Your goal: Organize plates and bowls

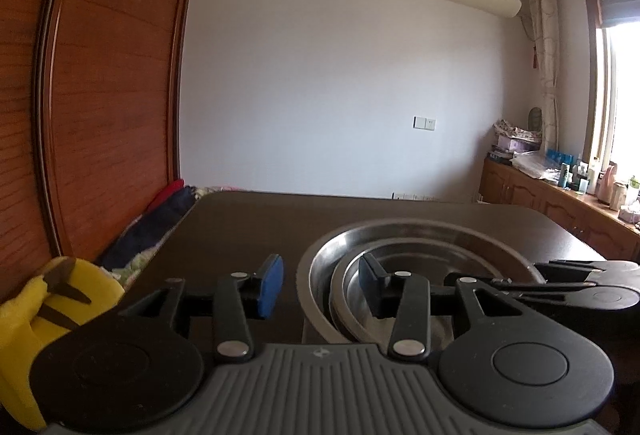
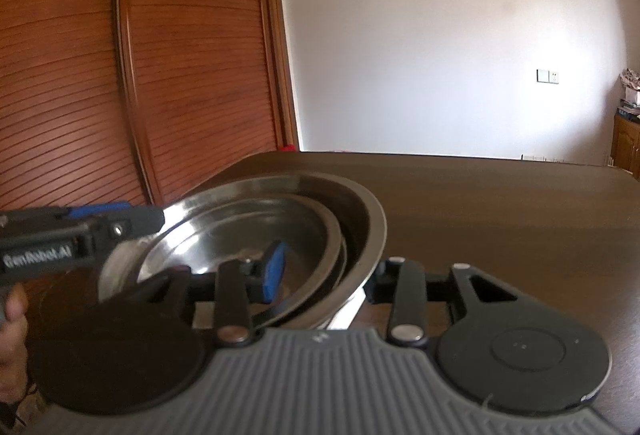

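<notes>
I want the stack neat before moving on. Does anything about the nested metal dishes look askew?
Yes. The smaller metal bowl sits off-centre in the large metal bowl, crowded toward one side rather than concentric, and the stack looks tilted in the right wrist view. Nothing looks spilled or damaged on the table.

Large steel bowl (image 1: 320,267) upright on dark tabletop (image 1: 248,227). Smaller steel bowl (image 1: 360,287) nested inside, tilted, off-centre.
</notes>
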